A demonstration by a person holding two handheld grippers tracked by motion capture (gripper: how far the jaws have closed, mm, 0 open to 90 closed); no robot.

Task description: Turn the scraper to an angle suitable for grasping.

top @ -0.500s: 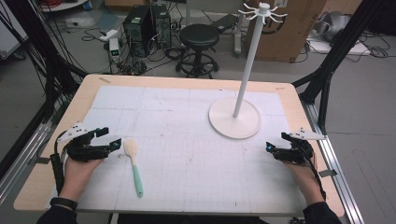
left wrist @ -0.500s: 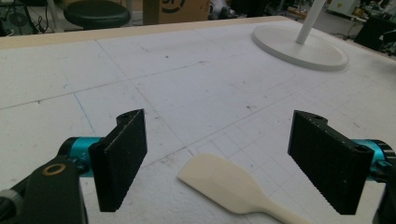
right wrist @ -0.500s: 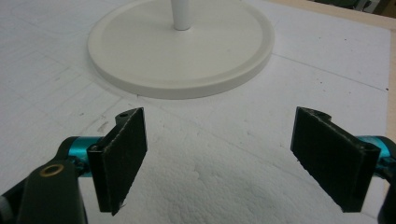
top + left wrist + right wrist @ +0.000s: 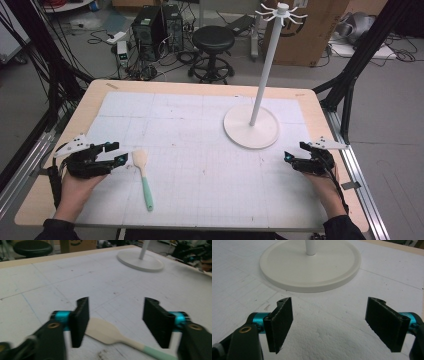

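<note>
On the table (image 4: 65, 200), near the left edge: spatula (image 4: 143, 176), blade toward twelve o'clock, handle toward six. Just at its nine o'clock: left gripper (image 4: 114, 152), jaws apart, pointing toward three. Well apart at two o'clock from the spatula: stand (image 4: 251, 127). At the stand's four o'clock, near the right edge: right gripper (image 4: 294, 156), jaws apart.

Spatula (image 4: 142, 176): pale wood blade looked matt, mint handle smooth. Stand base (image 4: 251, 127) smooth white plastic. Table (image 4: 200, 90) edge wood.
</note>
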